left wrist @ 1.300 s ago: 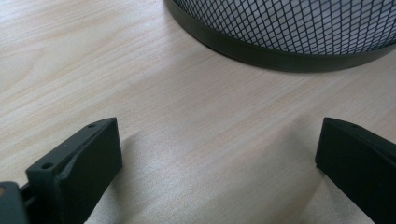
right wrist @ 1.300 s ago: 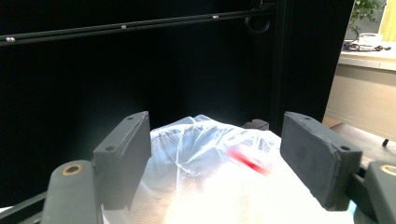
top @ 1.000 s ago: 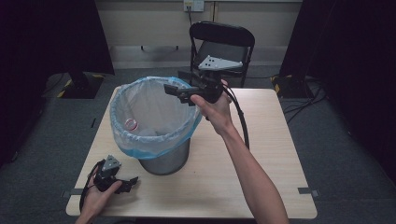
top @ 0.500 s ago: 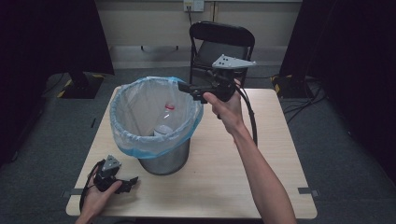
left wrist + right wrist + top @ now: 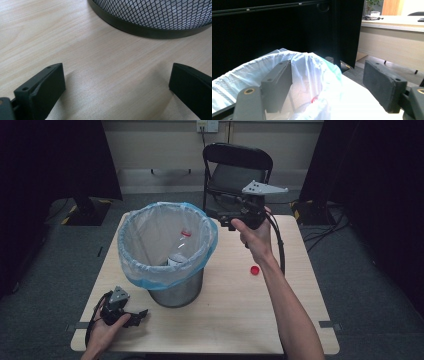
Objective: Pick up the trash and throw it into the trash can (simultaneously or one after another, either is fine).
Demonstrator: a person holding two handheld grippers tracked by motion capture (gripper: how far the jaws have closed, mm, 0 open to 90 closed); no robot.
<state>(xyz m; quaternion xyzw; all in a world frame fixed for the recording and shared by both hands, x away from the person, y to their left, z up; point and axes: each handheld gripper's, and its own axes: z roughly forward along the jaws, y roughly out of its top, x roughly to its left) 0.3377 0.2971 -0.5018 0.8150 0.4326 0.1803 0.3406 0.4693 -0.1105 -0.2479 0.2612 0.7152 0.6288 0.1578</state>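
Observation:
A metal mesh bin [image 5: 176, 290] with a white and blue liner [image 5: 150, 275] stands on the left half of the wooden table [image 5: 235, 320]. Inside it leans a clear plastic bottle [image 5: 176, 256] with a red cap [image 5: 186, 233]. My right gripper [image 5: 224, 221] hovers just right of the bin's rim, pointing left, open and holding nothing. From its own view, the right gripper [image 5: 327, 75] looks over the liner [image 5: 307, 65]. My left gripper [image 5: 140, 317] rests open on the table near the front left, and in its view the left gripper [image 5: 116, 72] faces the bin's base [image 5: 150, 30].
A loose red bottle cap [image 5: 255, 269] lies on the table right of the bin, beside my right forearm. A black folding chair [image 5: 237, 170] stands behind the table's far edge. The floor around is dark grey.
My right gripper has drawn back to the right, from above the bin's rim to beside it. The bottle inside the bin has shifted towards its right side. The left gripper has not moved.

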